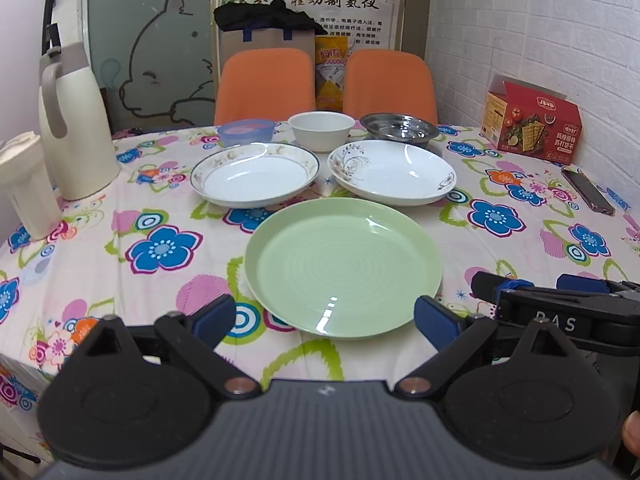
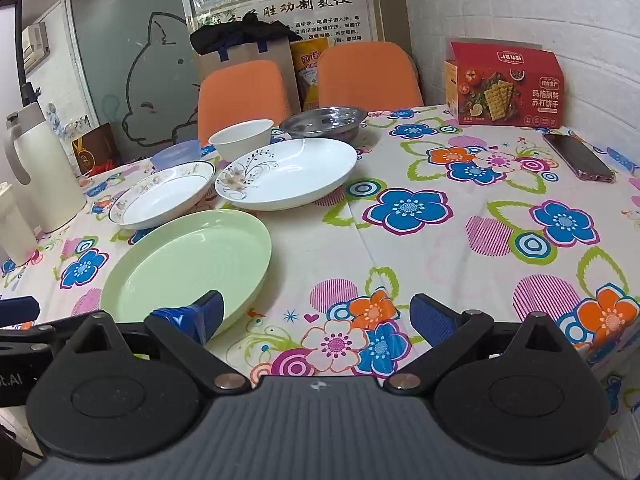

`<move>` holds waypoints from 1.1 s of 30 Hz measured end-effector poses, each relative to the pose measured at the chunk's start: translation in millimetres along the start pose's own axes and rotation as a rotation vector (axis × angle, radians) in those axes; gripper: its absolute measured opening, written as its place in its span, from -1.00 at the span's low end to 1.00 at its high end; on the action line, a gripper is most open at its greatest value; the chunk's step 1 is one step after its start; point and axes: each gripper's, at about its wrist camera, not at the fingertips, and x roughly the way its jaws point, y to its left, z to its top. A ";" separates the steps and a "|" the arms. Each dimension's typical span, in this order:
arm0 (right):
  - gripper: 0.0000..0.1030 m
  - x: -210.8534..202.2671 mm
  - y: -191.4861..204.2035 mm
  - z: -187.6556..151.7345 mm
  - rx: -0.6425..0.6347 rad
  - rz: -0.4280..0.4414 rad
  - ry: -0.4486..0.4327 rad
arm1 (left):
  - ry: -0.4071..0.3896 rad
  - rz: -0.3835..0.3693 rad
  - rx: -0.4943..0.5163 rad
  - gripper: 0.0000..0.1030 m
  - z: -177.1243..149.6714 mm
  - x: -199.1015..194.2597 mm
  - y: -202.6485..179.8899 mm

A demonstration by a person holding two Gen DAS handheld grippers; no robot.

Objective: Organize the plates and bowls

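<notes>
Nothing was stacked: round green plate at six o'clock, two white plates and apparently three bowls beyond lay separate. Both tongs stood wide, empty.

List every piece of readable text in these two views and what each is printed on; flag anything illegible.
"玛格丽特 苏打饼干": front of the red cracker box.
"胜功制氢仪": heading of the wall poster; characters before it are hidden, the small print below is too small to read.
"RAS": black body of the right gripper, partly cut off.
"网语": yellow bag behind the chairs; uncertain, rest blurred.
Logo atop the box: too blurred.
</notes>
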 end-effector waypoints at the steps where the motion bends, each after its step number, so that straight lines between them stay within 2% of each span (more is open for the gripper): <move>1: 0.70 -0.6 -0.1 0.1 0.000 0.000 0.000 | -0.002 -0.001 0.000 0.85 0.1 -0.3 0.3; 25: 0.70 -3.1 -1.2 0.1 0.008 -0.001 -0.015 | 0.008 -0.010 -0.005 0.85 0.3 2.2 1.6; 33: 0.70 -8.6 0.1 0.2 0.012 -0.003 -0.033 | -0.001 -0.045 -0.044 0.85 -0.7 0.6 7.3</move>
